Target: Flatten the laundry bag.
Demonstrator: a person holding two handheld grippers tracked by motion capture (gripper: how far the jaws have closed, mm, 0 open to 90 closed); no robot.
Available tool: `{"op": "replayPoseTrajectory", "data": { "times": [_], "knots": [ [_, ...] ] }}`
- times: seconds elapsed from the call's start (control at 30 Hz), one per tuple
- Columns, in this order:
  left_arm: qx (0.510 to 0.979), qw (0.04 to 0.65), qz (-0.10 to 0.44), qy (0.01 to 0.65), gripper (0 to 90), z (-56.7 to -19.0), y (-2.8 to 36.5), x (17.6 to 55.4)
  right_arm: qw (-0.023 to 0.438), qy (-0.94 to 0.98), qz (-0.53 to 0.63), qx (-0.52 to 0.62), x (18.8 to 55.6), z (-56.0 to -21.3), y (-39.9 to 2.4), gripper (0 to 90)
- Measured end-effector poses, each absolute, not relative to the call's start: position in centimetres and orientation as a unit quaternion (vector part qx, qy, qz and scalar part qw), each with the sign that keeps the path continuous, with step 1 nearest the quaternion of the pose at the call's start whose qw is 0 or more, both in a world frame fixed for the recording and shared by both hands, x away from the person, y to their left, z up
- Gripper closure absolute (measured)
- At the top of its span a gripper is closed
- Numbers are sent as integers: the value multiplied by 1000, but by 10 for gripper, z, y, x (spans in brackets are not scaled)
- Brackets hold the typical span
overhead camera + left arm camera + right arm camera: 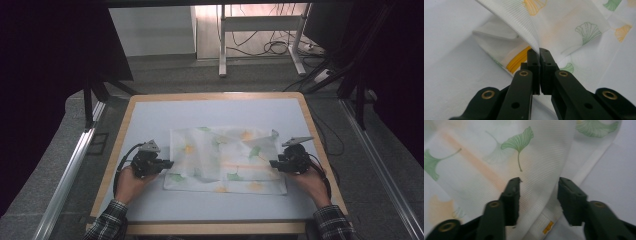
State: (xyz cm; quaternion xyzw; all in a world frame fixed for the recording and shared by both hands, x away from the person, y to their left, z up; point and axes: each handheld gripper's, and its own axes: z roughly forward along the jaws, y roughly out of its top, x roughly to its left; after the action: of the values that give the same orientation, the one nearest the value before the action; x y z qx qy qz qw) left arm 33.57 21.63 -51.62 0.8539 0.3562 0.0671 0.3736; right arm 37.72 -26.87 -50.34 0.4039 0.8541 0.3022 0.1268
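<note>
A white cloth [225, 157] printed with green and orange ginkgo leaves lies partly folded on the pale table [200, 115]. My left gripper [167, 164] sits at the cloth's left edge, shut on a raised fold of the cloth [564, 27]; its jaws meet on the fabric [539, 53]. My right gripper [273, 163] is at the cloth's right edge, open, with the hem and cloth [539, 170] lying between its jaws [539, 182]. A small orange tag [547, 227] shows on the hem.
The table has a wooden rim [312, 125]. Metal rails [70, 170] run along both sides of the table. A desk frame [260, 35] and cables [275, 47] are on the floor beyond.
</note>
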Motion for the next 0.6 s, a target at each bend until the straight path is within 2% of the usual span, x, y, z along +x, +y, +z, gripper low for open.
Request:
{"op": "replayPoseTrajectory", "data": {
  "times": [0.03,0.07,0.1,0.37,0.6],
  "knots": [
    [854,374,67,356,884,-516,216,336,127,854,302,404,377,-503,-269,653],
    [855,371,64,356,885,-517,215,336,139,861,291,392,376,-503,-263,816],
    [857,369,64,354,885,-517,214,336,144,866,285,385,375,-502,-261,872],
    [840,394,88,363,889,-503,220,338,142,848,339,381,371,-480,-266,883],
    [812,431,111,377,889,-476,231,361,155,824,382,389,386,-451,-271,881]
  ]
}}
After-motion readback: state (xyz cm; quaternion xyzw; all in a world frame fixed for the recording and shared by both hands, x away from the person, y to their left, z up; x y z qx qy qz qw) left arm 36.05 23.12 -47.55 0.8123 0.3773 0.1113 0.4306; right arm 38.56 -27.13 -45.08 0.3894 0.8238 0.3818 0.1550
